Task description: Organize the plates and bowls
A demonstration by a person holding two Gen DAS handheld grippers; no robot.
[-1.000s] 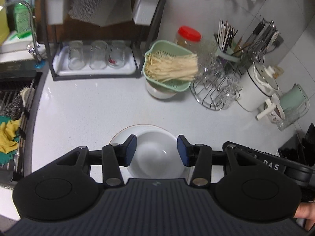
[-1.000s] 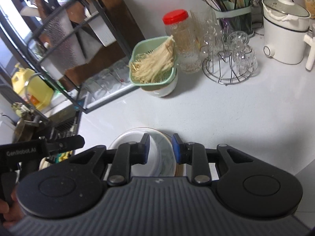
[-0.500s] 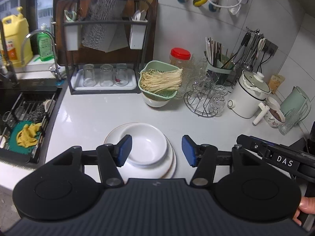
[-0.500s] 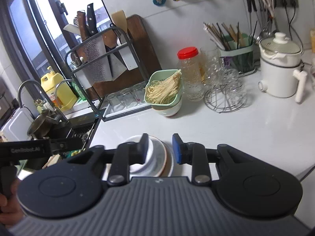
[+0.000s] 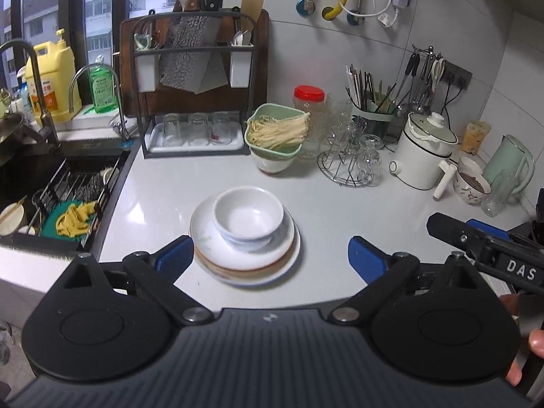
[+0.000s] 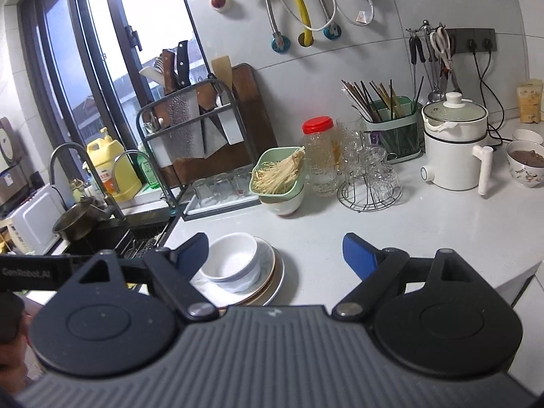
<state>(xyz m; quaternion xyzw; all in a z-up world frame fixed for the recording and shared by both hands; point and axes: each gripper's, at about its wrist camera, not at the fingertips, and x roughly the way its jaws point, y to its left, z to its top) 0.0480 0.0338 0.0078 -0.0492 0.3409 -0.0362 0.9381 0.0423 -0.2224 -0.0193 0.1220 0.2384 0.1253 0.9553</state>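
Bowl stacked on plates; both grippers clear of stack.
White bowl (image 5: pixel 248 216) sits on plate stack (image 5: pixel 244 265) on counter (image 5: pixel 340 210). Left gripper (image 5: pixel 268 258) and right gripper (image 6: pixel 275 251) spread wide, empty. Stacking step looks complete; next: locate remaining dishes.

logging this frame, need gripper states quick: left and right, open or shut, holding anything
Left gripper: open, holding nothing, above the white bowl on the plates.
Right gripper: open, holding nothing.

My own housing hides the near rim of the plate stack (image 6: pixel 268 272) in the right wrist view, so I cannot count the plates. The bowl (image 5: pixel 248 216) covers the top plate's middle. The sink (image 5: pixel 51 183) is cut by the left edge, its contents too cluttered to identify.
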